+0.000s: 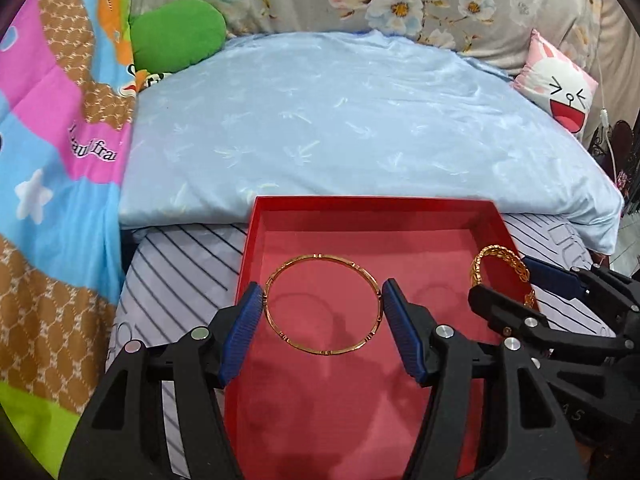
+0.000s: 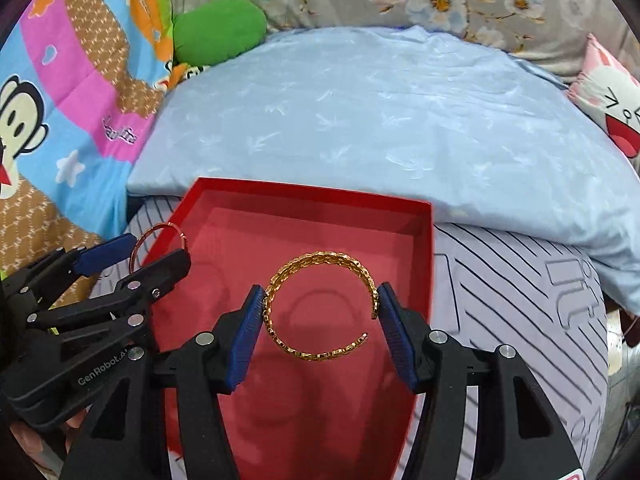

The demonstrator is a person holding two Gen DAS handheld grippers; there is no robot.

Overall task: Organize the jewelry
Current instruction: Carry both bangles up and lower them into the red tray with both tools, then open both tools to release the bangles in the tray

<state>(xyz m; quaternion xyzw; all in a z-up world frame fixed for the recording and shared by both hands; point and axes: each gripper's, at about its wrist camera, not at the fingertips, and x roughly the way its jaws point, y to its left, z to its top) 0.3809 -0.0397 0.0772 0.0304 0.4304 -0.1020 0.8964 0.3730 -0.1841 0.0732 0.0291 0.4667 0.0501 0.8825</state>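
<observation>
A red box (image 1: 280, 216) lies open on the bed; it also shows in the right wrist view (image 2: 424, 248). My left gripper (image 1: 322, 300) is shut on a thin gold bangle (image 1: 280, 330), held flat above the box floor. My right gripper (image 2: 320, 300) is shut on an open gold chain-link cuff (image 2: 316, 258), also above the box. The right gripper (image 1: 516, 284) with the cuff (image 1: 486, 256) shows at the right of the left wrist view. The left gripper (image 2: 144, 254) with the bangle (image 2: 138, 246) shows at the left of the right wrist view.
A folded light blue quilt (image 1: 340, 120) lies just behind the box. A colourful cartoon blanket (image 1: 52, 140) is on the left, a green cushion (image 1: 176, 36) behind it, a pink cartoon pillow (image 1: 560, 84) far right. The box rests on a striped sheet (image 1: 180, 264).
</observation>
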